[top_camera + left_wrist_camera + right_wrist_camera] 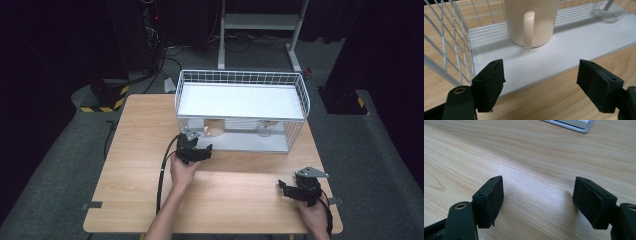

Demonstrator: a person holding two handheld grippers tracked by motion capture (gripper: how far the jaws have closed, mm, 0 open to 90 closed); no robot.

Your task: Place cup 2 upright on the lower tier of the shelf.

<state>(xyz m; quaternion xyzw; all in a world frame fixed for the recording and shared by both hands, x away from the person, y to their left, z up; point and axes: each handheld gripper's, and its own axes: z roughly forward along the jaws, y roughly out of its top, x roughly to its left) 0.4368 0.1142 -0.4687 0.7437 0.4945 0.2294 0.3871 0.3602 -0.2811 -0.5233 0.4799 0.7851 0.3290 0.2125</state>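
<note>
A cream mug (532, 22) stands on the lower shelf of a white wire rack (240, 112), its handle turned toward my left gripper (540, 82). That gripper is open just in front of the shelf's edge, nothing between its jaws. In the high view the mug (215, 128) sits at the shelf's left end and the left gripper (197, 150) is close before it. A clear glass (607, 11) stands further along the shelf, also in the high view (264, 130). My right gripper (537, 200) is open over bare wood, at the table's front right (292, 189).
The rack has a flat white top shelf (240, 100) and wire sides. The wooden table (140, 165) has free room at left and front. Beyond the table are a white stand (260, 30), cables and dark equipment on the floor.
</note>
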